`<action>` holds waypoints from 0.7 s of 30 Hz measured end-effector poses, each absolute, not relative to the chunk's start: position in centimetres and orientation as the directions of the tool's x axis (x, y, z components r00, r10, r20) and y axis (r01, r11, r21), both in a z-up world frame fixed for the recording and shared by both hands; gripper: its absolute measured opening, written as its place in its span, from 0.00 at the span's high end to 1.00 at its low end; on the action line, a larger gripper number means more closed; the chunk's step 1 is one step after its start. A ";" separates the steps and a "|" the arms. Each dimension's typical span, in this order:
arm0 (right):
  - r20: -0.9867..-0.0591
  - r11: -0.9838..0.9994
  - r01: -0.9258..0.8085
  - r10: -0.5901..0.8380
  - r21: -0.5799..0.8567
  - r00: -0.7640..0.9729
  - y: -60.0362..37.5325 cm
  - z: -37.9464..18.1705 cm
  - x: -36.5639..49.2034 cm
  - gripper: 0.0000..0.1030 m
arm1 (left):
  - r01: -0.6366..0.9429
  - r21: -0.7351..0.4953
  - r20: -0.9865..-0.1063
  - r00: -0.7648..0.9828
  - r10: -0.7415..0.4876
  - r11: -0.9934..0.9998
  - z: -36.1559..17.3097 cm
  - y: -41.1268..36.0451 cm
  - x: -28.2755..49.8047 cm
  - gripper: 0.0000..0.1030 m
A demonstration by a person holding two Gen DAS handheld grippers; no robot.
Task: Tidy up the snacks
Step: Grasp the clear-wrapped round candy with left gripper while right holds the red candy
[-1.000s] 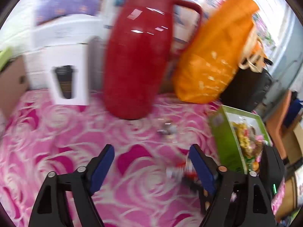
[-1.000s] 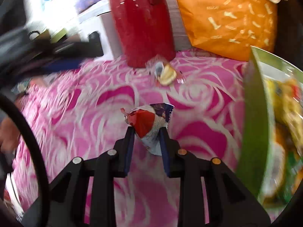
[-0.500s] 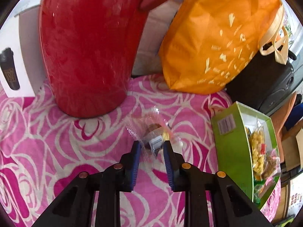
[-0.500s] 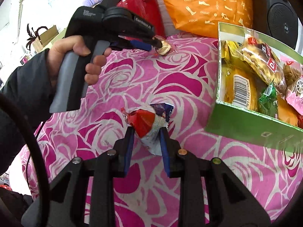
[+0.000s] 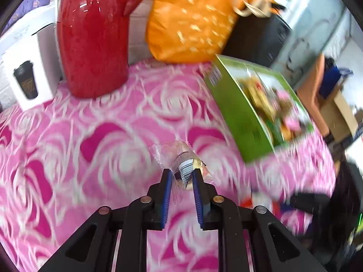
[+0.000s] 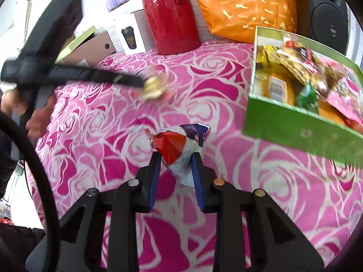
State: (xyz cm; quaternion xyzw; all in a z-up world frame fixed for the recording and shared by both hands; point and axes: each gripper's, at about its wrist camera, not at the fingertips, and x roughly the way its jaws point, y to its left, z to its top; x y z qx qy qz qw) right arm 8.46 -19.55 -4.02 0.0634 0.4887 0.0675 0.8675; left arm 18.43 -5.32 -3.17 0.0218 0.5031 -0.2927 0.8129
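Green snack box (image 6: 295, 133) sits at 2 o'clock: both grippers, left (image 5: 180, 176) clamped on clear-wrapped snack (image 5: 181, 163), right (image 6: 175, 161) on red-blue packet (image 6: 179, 145), should carry above rim w/ firm grip, then release inside.

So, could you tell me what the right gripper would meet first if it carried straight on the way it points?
Probably bare pink rose-patterned tablecloth. The right gripper, shut on a red-and-white crinkled snack wrapper, points left of the green cardboard snack box; the glossy red thermos jug stands further along, depth unclear.
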 end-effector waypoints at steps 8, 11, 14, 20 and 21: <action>-0.859 0.984 -0.050 0.175 0.173 0.481 -18.9 -4.5 6.2 0.63 | 0.427 -0.214 -0.863 0.339 -0.375 0.879 -4.5 -2.5 13.9 0.36; -0.853 0.985 -0.054 0.169 0.164 0.493 -18.7 -4.1 5.9 0.50 | 0.430 -0.248 -0.853 0.328 -0.406 0.868 -4.3 -2.7 13.2 0.36; -0.849 0.984 -0.061 0.173 0.164 0.499 -18.5 -3.9 5.6 0.50 | 0.456 -0.224 -0.849 0.344 -0.402 0.861 -4.0 -3.7 12.9 0.36; -0.847 0.983 -0.054 0.181 0.178 0.500 -18.2 -3.9 5.5 0.50 | 0.469 -0.207 -0.844 0.359 -0.399 0.859 -3.9 -5.9 13.8 0.36; -0.847 0.982 -0.050 0.182 0.182 0.499 -18.2 -4.0 5.6 0.50 | 0.471 -0.185 -0.845 0.372 -0.384 0.863 -4.0 -6.3 14.0 0.36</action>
